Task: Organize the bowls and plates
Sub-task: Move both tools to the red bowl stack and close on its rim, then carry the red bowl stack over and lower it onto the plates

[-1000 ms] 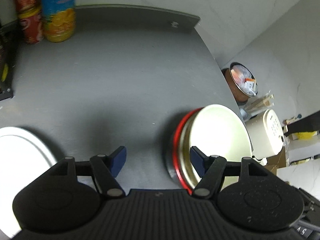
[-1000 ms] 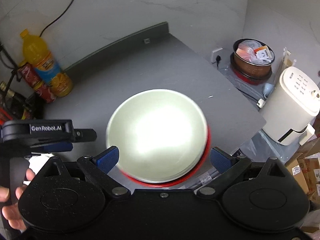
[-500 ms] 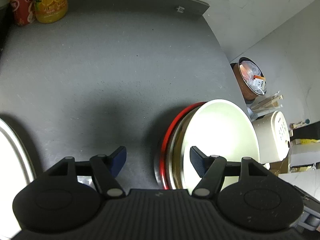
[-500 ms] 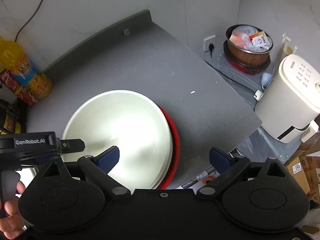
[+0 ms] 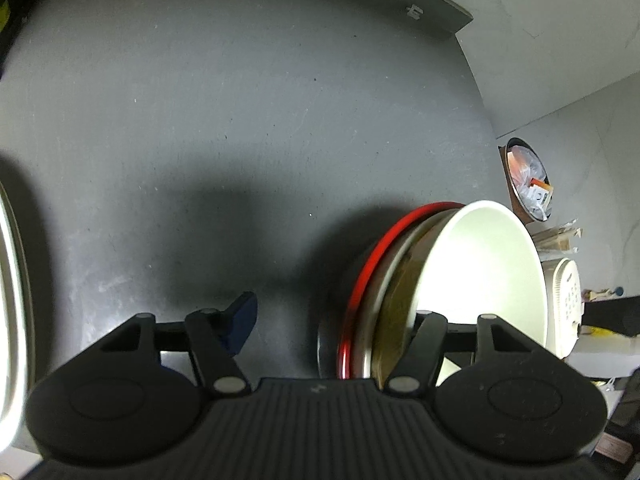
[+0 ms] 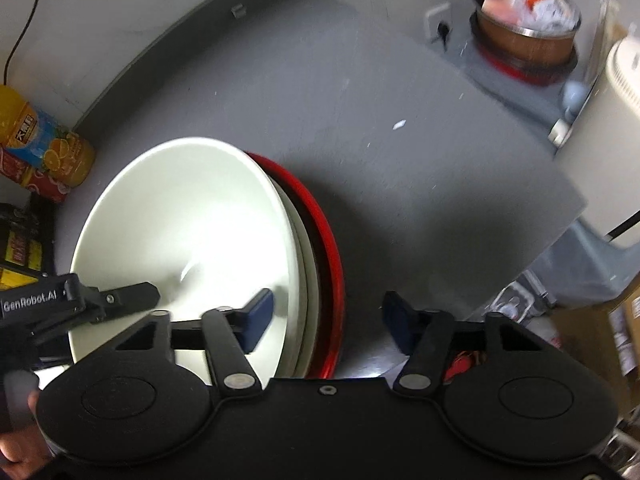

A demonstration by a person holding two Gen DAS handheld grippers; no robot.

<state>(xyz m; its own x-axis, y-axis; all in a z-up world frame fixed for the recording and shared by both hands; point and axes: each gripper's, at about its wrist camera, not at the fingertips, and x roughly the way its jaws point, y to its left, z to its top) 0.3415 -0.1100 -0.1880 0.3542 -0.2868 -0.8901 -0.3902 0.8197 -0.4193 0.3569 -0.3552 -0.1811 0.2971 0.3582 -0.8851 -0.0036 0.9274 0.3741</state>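
Two hand-held grippers work on one stack of dishes near the right edge of the grey tabletop (image 5: 248,128). On top sits the white bowl (image 6: 188,232); under it we see a pale plate rim, and at the bottom the red plate (image 6: 332,264).

Our right hand-held gripper (image 6: 326,318) straddles the right side of the stack: one pad is inside the white bowl, the other is outside the red rim. Its jaws are closing, with the rims between them, but the pads do not yet press. Our left hand-held gripper (image 5: 332,316) comes at the left side of the same stack. Its jaws are closing too; one pad stands free over the tabletop, the other is hidden behind the bowl wall, so we cannot tell if it touches.

To do this step well, we think both sides should close evenly and only on the bowl wall, not on the plates below. We should keep the pads low on the rim and lift slowly and level, because the glazed surface probably slips easily.
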